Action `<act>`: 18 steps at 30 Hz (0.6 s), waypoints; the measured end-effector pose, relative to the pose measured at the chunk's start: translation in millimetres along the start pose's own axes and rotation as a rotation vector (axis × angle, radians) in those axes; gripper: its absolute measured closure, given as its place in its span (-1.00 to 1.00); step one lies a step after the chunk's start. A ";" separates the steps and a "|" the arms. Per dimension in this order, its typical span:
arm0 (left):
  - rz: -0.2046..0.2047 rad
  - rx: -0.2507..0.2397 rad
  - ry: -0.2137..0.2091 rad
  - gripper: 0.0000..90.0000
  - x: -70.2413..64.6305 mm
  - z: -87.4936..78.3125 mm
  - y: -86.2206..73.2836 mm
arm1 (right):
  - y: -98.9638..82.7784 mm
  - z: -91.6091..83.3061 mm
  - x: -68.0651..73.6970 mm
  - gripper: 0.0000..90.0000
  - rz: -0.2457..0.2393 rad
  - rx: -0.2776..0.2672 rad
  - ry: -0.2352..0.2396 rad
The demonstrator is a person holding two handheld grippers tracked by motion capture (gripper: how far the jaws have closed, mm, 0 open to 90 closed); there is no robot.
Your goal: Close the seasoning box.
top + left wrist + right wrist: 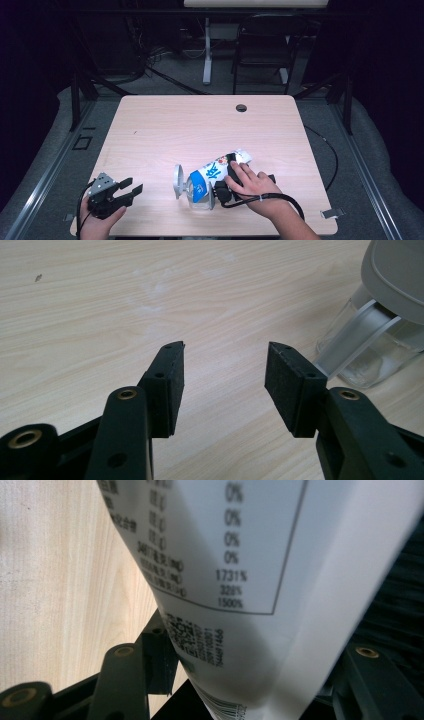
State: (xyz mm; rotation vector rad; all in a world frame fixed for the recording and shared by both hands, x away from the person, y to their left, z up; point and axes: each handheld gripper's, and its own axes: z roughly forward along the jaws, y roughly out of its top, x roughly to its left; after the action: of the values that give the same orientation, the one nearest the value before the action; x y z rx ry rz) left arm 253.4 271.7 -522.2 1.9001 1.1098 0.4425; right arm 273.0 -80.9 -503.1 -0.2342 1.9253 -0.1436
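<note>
From the high view, a white and blue pouch (218, 170) lies tilted over a clear glass jar (199, 192) near the front middle of the pale wooden counter (200, 125). The jar's grey lid (178, 181) stands open at its left side. The right hand (252, 185) covers the right tongs (231, 172), which meet the pouch at its upper part, the sealed end pointing toward the far right.

The right gripper view adds what the hand hides from above: the pouch's white back (240, 580), printed with a nutrition table of percentages and a barcode, sits between the two black jaws, which stand wide around it. Both jaws lie against its sides, so the right tongs are clamped on the pouch.

The left tongs (131, 191) rest at the front left of the counter in the left hand (97, 215), well apart from the jar. The left gripper view shows their jaws spread with bare wood between the pads (172, 385) and nothing held. It also gives a closer look at the jar (370, 345) at the right edge: clear walls, grey lid (395, 275) above, and a translucent band across it.
</note>
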 end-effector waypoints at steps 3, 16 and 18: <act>0.000 0.000 0.000 0.13 0.0 0.0 0.0 | -0.4 1.5 0.5 -0.01 0.004 -0.011 0.000; -0.004 0.001 0.001 0.13 0.0 0.1 -0.3 | 0.4 1.1 0.4 -0.01 -0.009 -0.008 -0.010; -0.003 0.001 0.001 0.13 0.0 0.2 -0.3 | 0.4 1.2 0.4 -0.01 -0.010 -0.009 -0.009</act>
State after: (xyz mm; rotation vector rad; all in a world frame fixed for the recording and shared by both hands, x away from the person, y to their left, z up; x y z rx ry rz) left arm 253.3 271.6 -522.5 1.8992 1.1137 0.4411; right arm 273.9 -80.6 -504.0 -0.2497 1.9162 -0.1401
